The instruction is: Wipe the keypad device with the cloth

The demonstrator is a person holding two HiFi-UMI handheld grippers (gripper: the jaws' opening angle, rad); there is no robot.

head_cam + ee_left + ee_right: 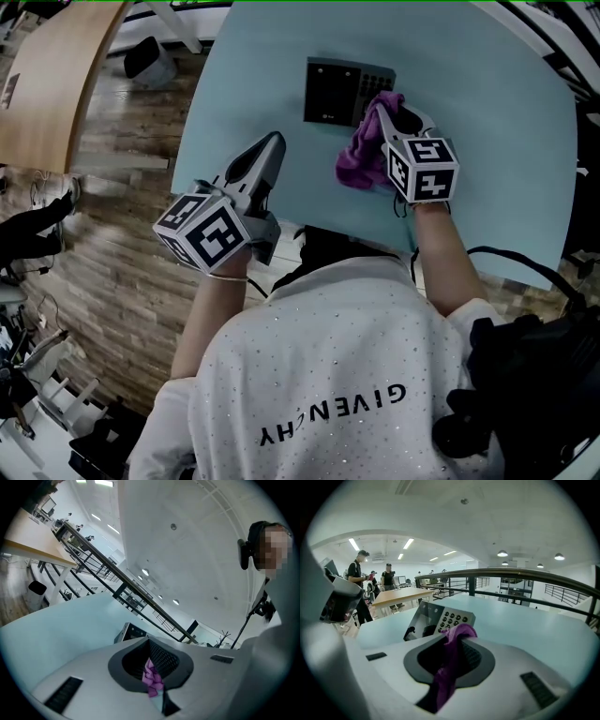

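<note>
**Keypad wipe: cloth in grip, at the device's keyed end**

**Head view.** Dark rectangular keypad device (333, 89) lying flat on the pale blue surface (487, 122), just beyond the tips of both tongs. Its long axis runs crosswise to the tongs' reach. The glossy blank panel lies toward the left tongs (277, 142), the key grid toward the right tongs (398, 111). Crumpled purple cloth (364, 155) clamped in the right tongs: upper fold touching the keyed end, the rest trailing back beneath them. Left tongs drawn together, short of the device and apart from the cloth.

**Left gripper view.** Jaws closed to a slit. A small purple fleck (152, 679) sits in the slit; whether gripped or only seen beyond cannot be told. Judged to hold nothing. The device lies ahead of the tips, slightly left.

**Right gripper view.** Jaws clamped on the cloth, which fills the slot end to end. The device lies directly ahead, keyed part nearest the tips.

**Status (judged).** Cloth in grip and in contact, so wiping is at or near its start. The blank panel has no cloth on it, and most of the face remains to be wiped.
</note>
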